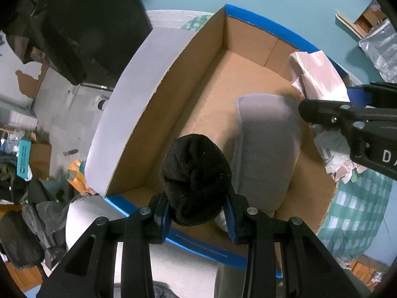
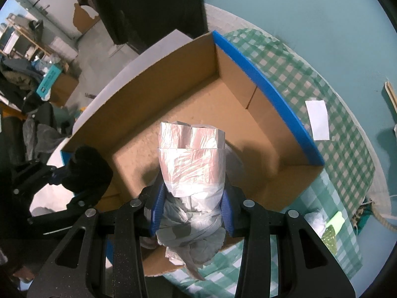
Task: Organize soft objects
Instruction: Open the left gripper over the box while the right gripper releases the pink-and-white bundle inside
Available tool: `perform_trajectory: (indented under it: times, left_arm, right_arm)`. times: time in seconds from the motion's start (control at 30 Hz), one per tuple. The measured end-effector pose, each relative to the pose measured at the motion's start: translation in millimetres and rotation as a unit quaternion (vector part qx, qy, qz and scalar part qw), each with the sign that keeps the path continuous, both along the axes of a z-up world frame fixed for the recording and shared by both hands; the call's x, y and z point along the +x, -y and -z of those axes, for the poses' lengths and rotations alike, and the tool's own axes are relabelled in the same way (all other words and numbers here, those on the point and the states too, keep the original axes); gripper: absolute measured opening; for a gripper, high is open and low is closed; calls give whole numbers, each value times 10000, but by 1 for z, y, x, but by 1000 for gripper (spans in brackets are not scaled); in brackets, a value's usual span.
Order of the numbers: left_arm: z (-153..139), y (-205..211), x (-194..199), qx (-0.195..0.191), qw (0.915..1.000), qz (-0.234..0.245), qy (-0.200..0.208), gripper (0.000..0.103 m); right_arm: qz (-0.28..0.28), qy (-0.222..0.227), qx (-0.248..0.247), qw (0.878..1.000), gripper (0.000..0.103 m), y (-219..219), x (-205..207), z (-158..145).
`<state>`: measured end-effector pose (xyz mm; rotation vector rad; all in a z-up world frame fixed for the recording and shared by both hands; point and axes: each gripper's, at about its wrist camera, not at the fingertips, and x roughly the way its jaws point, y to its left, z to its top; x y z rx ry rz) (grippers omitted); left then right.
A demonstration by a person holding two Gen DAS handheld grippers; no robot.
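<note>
Both wrist cameras are looking steeply down, close above the open brown cardboard box with blue rim (image 1: 263, 19) (image 2: 268, 92), sharing it from neighbouring sides.

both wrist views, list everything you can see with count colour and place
cardboard box: 1, brown inside with blue rim, open on the checked cloth
grey soft item: 1, grey, lying in the box
black sock bundle: 1, black, held over the box's near end
plastic-wrapped bundle: 1, pinkish-white, held over the box
checked cloth: 1, green and white, under the box
white paper slip: 1, white, on the cloth beside the box
left gripper: 1, black with blue pads, shut on the sock
right gripper: 1, black with blue pads, shut on the plastic bundle
</note>
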<state>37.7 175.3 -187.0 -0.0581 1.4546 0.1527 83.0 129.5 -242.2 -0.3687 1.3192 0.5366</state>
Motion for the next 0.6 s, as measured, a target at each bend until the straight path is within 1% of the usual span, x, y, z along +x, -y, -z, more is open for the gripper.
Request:
perform_trajectory:
  times: [0.13, 0.17, 0.27, 0.37, 0.43, 0.5, 0.6]
  left_arm:
    - [3, -2, 1, 1, 9999, -97, -39, 39]
    - [3, -2, 0, 14, 9999, -110, -51, 42]
    - [4, -4, 0, 56, 9998, -158, -126, 44]
    - [4, -4, 0, 66, 9996, -226, -137, 45]
    - [2, -4, 0, 97, 9995, -260, -125, 45]
    - [-2, -1, -1, 100, 9995, -270, -114, 47]
    - [-4, 1, -1, 86, 9995, -275, -84, 49]
  right_arm:
    - [-43, -84, -35, 9999, 40, -3, 0, 6]
    - [-44, -96, -33, 9999, 40, -4, -1, 7]
    - [-47, -90, 29, 9999, 41, -3, -1, 5]
    - [-18, -14, 79, 10000, 51, -2, -3, 1]
    - [16, 68, 124, 9999, 65, 0, -4, -3]
    - [15, 146, 159, 9998, 69, 1, -6, -6]
    - [4, 188, 148, 9997, 70, 4, -8, -10]
